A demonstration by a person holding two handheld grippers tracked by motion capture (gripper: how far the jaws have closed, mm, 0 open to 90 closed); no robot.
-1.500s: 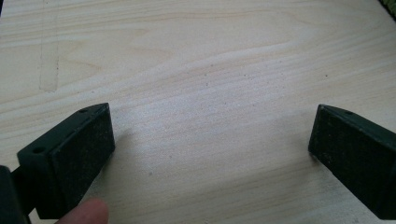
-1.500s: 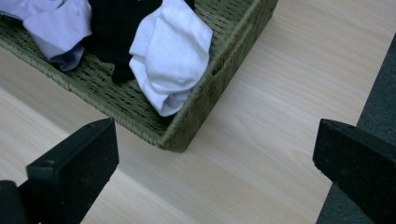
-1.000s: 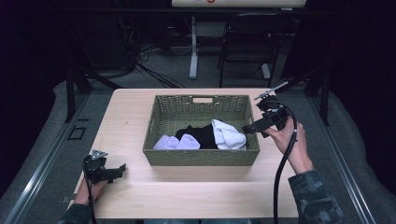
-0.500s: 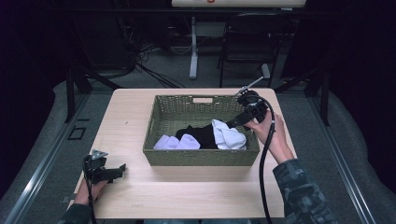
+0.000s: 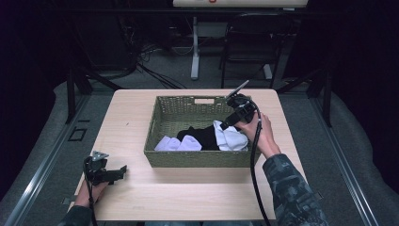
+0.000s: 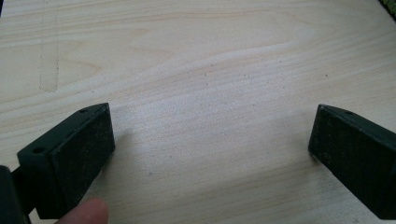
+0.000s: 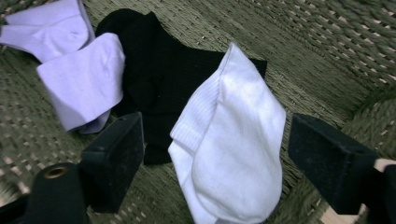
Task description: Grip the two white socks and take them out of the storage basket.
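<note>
A green woven basket (image 5: 197, 160) stands mid-table and holds a white sock (image 5: 230, 138), a black sock (image 5: 202, 135) and two lavender socks (image 5: 179, 143). My right gripper (image 5: 227, 126) reaches down into the basket's right end. In the right gripper view its open jaws (image 7: 215, 158) straddle the white sock (image 7: 233, 154) without touching it; they have just been closing. The black sock (image 7: 154, 79) and lavender socks (image 7: 79, 79) lie beyond it. My left gripper (image 5: 123, 169) rests at the table's front left, open (image 6: 210, 154) over bare wood.
The basket's woven wall (image 7: 327, 42) rises close on the right of my right gripper. Bare tabletop (image 5: 188, 197) runs in front of and to the left of the basket. Behind the table stand a chair (image 5: 249, 52), a stand (image 5: 194, 47) and floor cables.
My right gripper has moved left and down from the basket's right rim into the basket, over the white sock, and its jaws have narrowed. The left gripper has stayed put.
</note>
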